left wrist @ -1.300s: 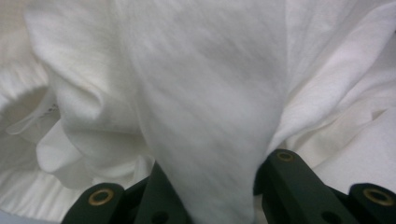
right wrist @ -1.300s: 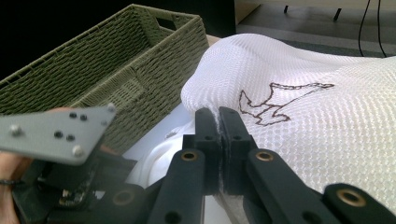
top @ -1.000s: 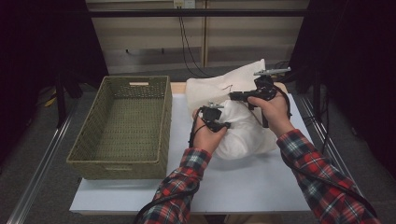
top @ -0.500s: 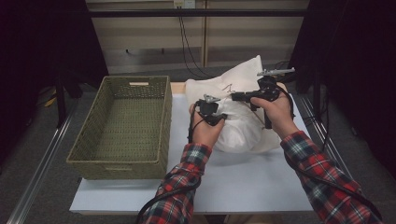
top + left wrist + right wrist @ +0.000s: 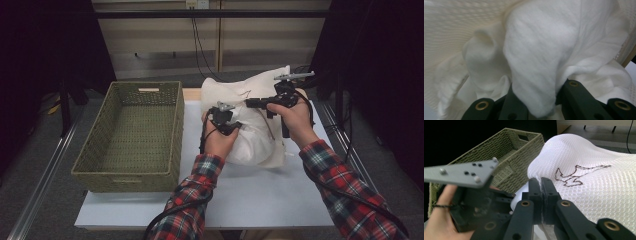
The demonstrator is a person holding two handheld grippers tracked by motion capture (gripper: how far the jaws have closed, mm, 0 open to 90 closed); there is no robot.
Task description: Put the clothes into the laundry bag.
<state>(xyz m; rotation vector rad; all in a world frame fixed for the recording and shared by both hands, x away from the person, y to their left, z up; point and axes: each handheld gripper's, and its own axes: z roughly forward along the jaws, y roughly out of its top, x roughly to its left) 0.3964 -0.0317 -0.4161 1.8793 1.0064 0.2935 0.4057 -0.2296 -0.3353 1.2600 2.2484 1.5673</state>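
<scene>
While the right tongs (image 5: 541, 195) stand pinched tight on the edge of a white mesh bag (image 5: 586, 185), holding its rim up, the left tongs (image 5: 536, 100) are nearly closed on a fold of soft white cloth (image 5: 536, 57) that bulges between their two black jaws. From the high view, the left tongs (image 5: 225, 120) sit at the bag's mouth, pressed into the cloth, and the right tongs (image 5: 260, 103) grip the mesh bag (image 5: 235, 90) just beside them, higher and farther back. A thin brown cord outline marks the bag's mesh in the right gripper view. Bag and cloth (image 5: 255, 145) lie together on the far right part of the white bench (image 5: 250, 195). To their left, touching the bench's edge area, stands an olive woven basket (image 5: 95, 160), near the left hand (image 5: 217, 142).
</scene>
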